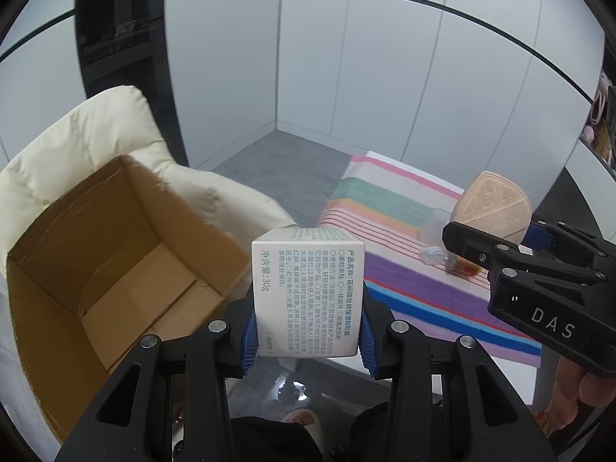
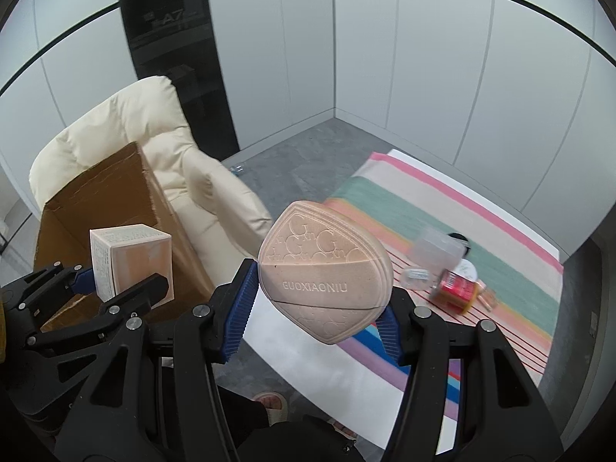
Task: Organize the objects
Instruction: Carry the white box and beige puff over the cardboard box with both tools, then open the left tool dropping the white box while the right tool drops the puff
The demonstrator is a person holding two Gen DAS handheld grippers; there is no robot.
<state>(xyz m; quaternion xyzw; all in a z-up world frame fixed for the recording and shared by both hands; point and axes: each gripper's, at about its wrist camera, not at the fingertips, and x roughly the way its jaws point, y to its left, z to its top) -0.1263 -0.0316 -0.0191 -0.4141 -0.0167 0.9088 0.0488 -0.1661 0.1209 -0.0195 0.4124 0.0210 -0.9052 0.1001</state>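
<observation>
My left gripper is shut on a small white product box with printed text, held in the air just right of an open cardboard box. The same gripper and white box show in the right wrist view, in front of the cardboard box. My right gripper is shut on a beige embossed compact case, held above the table edge. In the left wrist view the right gripper and the compact sit at the right.
The cardboard box rests on a cream padded armchair. A striped cloth covers the white table; on it lie a clear small container, a red-labelled bottle and a white round lid. Grey floor lies beyond.
</observation>
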